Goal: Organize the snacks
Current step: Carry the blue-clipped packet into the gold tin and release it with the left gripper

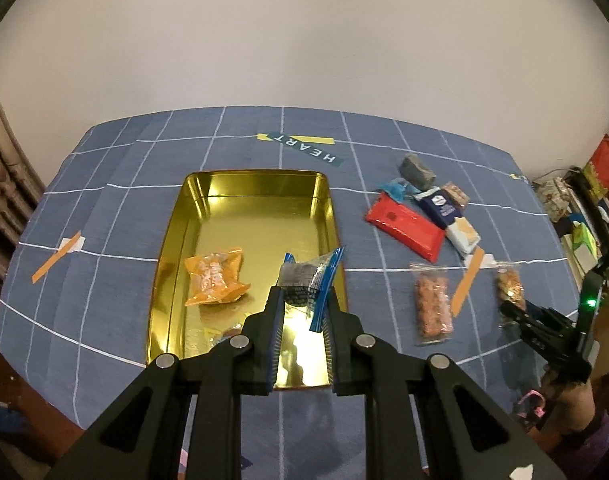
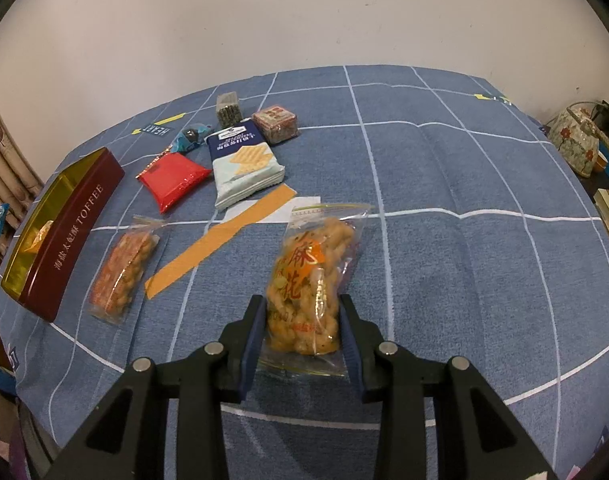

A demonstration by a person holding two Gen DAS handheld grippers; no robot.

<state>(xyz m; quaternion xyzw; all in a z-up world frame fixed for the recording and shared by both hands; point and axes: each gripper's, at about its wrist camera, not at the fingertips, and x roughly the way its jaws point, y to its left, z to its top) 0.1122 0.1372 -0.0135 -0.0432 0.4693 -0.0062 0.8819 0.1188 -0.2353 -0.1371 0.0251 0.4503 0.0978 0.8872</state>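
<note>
Blue-edged clear candy wrapper (image 1: 310, 280) clenched in left gripper (image 1: 304, 300) above gold rectangular tin (image 1: 192, 200) for dropping; twisted-dough bag (image 2: 308, 280) straddled, right gripper (image 2: 301, 312) apparently unclosed.

I see the gold tin (image 1: 208, 216) open, long axis 12 to 6, maroon "TOFFEE" side wall (image 2: 70, 232). Orange snack pack (image 1: 216, 278) lies flat inside at its 7 o'clock. Blue-edged clear packet (image 1: 310, 280) with dark contents is tilted over the tin's 4 o'clock rim. Clear twist-snack bag (image 2: 314, 280), orange label, lies flat. Second clear bag (image 2: 122, 272) at its 9. Red pack (image 2: 172, 180), cracker pack (image 2: 244, 164), blue candy (image 2: 188, 138), grey block (image 2: 227, 110) and brown cube (image 2: 275, 124) cluster around 11 to 12.
</note>
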